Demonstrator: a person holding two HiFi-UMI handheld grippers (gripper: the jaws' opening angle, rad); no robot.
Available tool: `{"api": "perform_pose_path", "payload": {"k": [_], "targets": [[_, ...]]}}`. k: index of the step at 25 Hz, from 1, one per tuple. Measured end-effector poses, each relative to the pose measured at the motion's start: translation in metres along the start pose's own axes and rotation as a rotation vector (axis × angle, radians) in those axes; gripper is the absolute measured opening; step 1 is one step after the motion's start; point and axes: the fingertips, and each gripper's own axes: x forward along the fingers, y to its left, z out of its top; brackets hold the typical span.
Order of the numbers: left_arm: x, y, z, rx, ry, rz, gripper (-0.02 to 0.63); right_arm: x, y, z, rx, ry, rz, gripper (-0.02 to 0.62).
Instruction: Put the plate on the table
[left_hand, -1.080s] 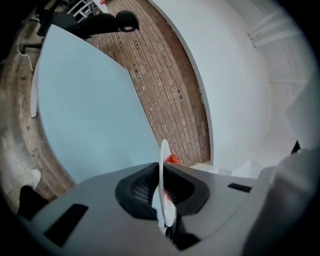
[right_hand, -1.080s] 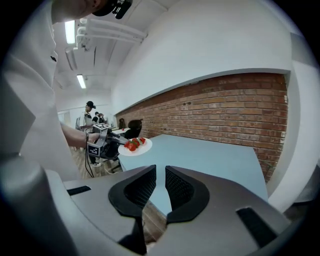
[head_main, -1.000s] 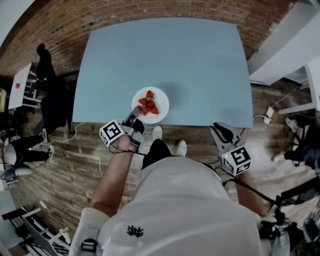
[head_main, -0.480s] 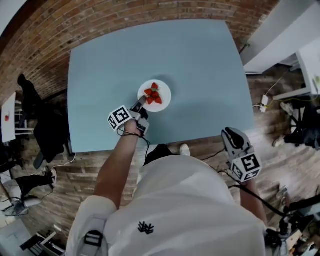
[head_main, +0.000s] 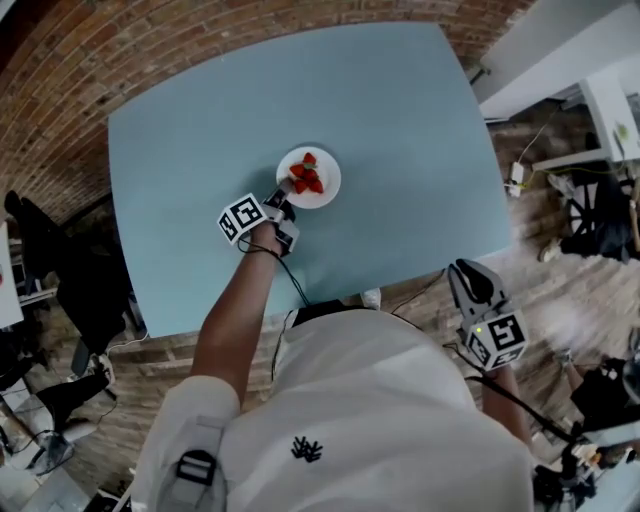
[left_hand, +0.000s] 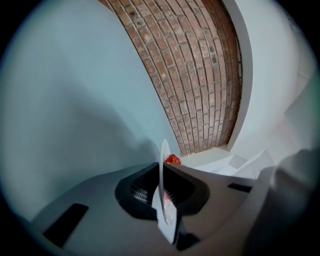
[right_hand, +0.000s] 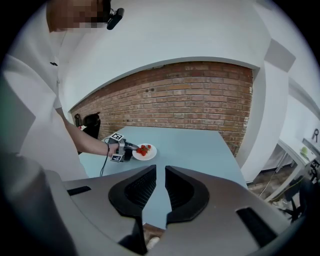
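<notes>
A small white plate (head_main: 327, 166) with red strawberries (head_main: 306, 178) is near the middle of the light blue table (head_main: 400, 130). My left gripper (head_main: 283, 198) is shut on the plate's near rim. In the left gripper view the plate (left_hand: 163, 165) stands edge-on between the jaws, a strawberry (left_hand: 173, 159) peeking past it. Whether the plate touches the tabletop I cannot tell. My right gripper (head_main: 462, 272) hangs off the table's near right corner, shut and holding nothing. From the right gripper view (right_hand: 160, 192) I see the plate (right_hand: 152, 150) and the left gripper (right_hand: 131, 146) across the table (right_hand: 195, 150).
Brick floor (head_main: 150, 40) surrounds the table. Dark chairs (head_main: 70, 290) stand at the left. White furniture (head_main: 600, 110) and cables lie at the right. A cable (head_main: 290, 280) trails from the left gripper over the table's near edge.
My left gripper has carried the plate from the table's near edge farther in, toward the middle. The right gripper stays off the table at the right.
</notes>
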Motion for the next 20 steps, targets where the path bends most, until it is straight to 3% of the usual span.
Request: {"api": "perform_pose_path", "payload": {"k": [6, 15, 20], "targets": [[0.011, 0.002, 0.002, 0.003, 0.002, -0.019, 0.018, 0.003, 0.009, -0.005, 0.017, 0.043, -0.022, 0.060], [0.013, 0.011, -0.001, 0.090, 0.019, 0.148, 0.019, 0.006, 0.024, -0.004, 0.017, 0.057, -0.028, 0.060], [0.010, 0.015, -0.002, 0.105, 0.022, 0.196, 0.020, 0.002, 0.021, -0.008, 0.036, 0.050, -0.038, 0.060]]}}
